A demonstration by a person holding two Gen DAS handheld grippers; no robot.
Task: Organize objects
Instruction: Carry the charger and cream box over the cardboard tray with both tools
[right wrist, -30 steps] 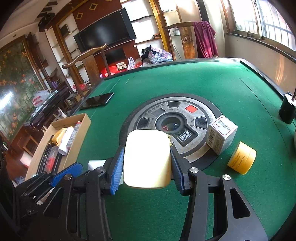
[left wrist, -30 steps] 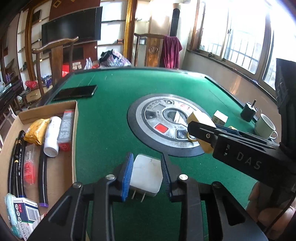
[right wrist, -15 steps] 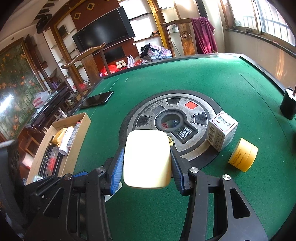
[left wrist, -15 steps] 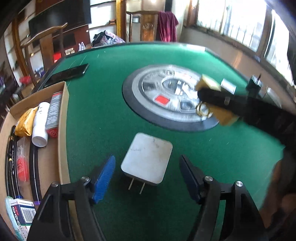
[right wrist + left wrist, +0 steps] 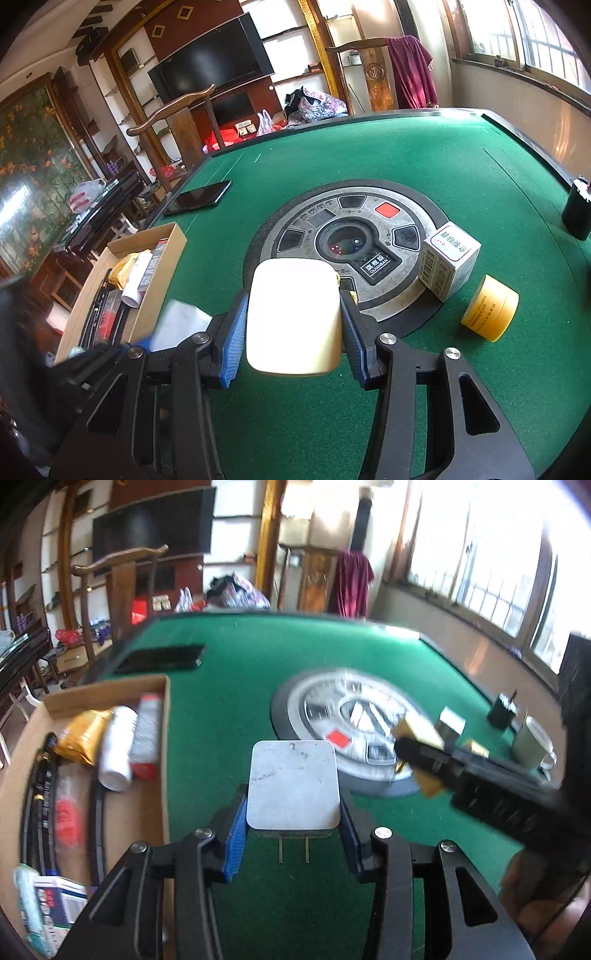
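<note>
Left gripper (image 5: 291, 827) clamps the white charger (image 5: 293, 784) beside the half-filled cardboard box (image 5: 110, 690), right gripper (image 5: 291, 328) grips a cream block (image 5: 293, 314) (carton (image 5: 448, 266) and yellow tin (image 5: 489, 308) wait on the desk (image 5: 369, 158)).

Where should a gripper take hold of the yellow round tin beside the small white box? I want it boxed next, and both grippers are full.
The yellow round tin lies tilted on the felt, label facing the camera. Grip across its curved side wall, coming from above, jaws on opposite sides. Approach from the right, since the small white box crowds its left.
</note>
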